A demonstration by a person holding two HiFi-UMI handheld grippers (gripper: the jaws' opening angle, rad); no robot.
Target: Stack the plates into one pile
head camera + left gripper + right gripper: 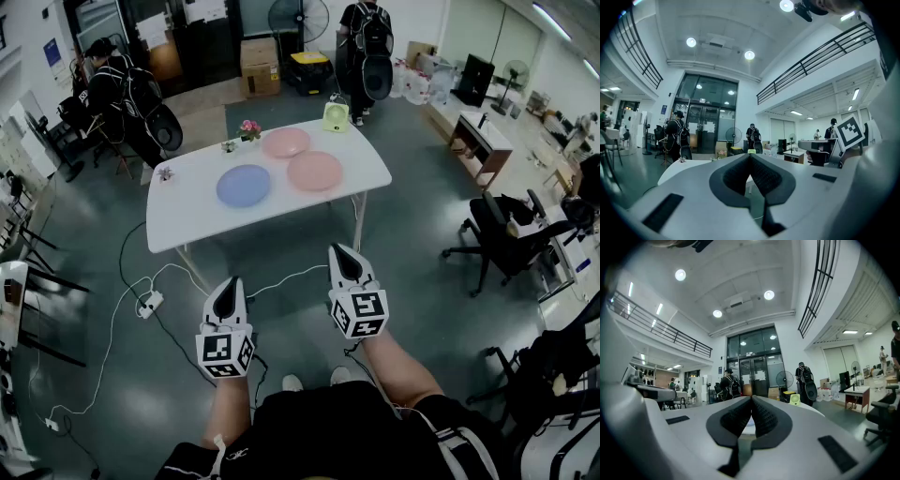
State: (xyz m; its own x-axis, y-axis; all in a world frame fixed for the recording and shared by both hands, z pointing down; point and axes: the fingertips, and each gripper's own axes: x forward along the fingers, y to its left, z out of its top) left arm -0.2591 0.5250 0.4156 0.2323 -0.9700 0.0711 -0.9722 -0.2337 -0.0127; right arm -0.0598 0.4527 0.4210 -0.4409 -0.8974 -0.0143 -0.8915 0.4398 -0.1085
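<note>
Here: counter [187,217] bearing blue plate [244,186], near pink plate [314,171], far pink plate [286,142], none stacked; left gripper [231,285], right gripper [343,252] both well short of counter, level, jaws together, nothing between.

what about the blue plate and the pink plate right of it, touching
Apart. The head view shows a strip of bare white table between the blue plate and that pink plate.

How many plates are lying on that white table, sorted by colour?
Pink plates: 2
Blue plate: 1
Total: 3
</note>
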